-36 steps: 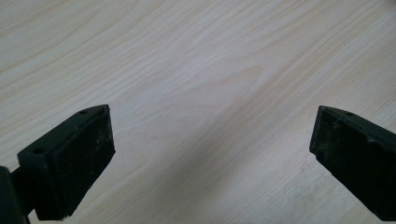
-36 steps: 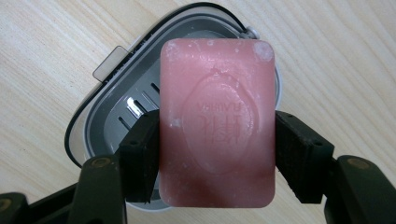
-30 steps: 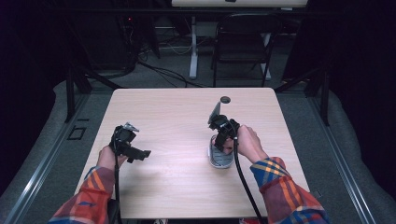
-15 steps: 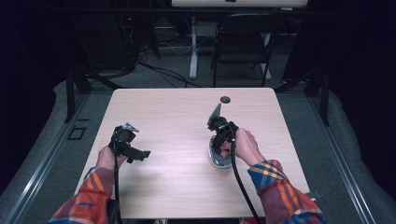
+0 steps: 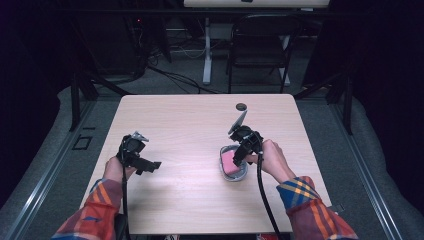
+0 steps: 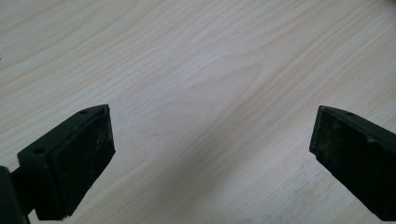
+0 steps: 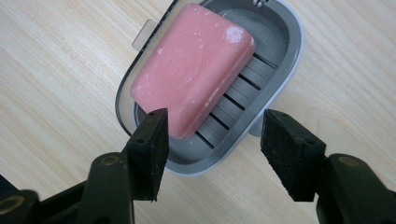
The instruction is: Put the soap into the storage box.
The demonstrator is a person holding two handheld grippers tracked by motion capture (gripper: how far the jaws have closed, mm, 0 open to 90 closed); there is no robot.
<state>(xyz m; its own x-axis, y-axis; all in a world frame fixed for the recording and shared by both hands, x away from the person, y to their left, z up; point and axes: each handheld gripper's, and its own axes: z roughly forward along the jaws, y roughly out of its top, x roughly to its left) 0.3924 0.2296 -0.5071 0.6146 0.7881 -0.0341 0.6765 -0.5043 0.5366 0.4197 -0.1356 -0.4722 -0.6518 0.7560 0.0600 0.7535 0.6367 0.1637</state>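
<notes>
Your right gripper (image 7: pixel 212 154) hovers above the soap dish (image 7: pixel 275 88), its fingers (image 7: pixel 152 149) narrowed with a gap, gripping nothing. The pink soap (image 7: pixel 194 67) lies tilted inside, on the surface (image 5: pixel 190 125). Your left gripper (image 6: pixel 210 154) gapes wide, idle. Descending off-centre could skid the soap or tip the dish.

A pale, light-wood table (image 5: pixel 200 200) is showing fine, wavy grain lines across its top. Right of centre in the high view, a pink soap bar (image 7: pixel 194 70) with whitish scuffs is lying in a grey soap dish (image 7: pixel 280 60) with dark slotted ribs. Both the left gripper (image 5: pixel 150 166) and the right gripper (image 5: pixel 239 159) are showing black. The person's sleeves (image 5: pixel 315 210) at the bottom are showing an orange, blue and yellow plaid. A small black disc (image 5: pixel 241 106) is sitting near the table's far edge.
</notes>
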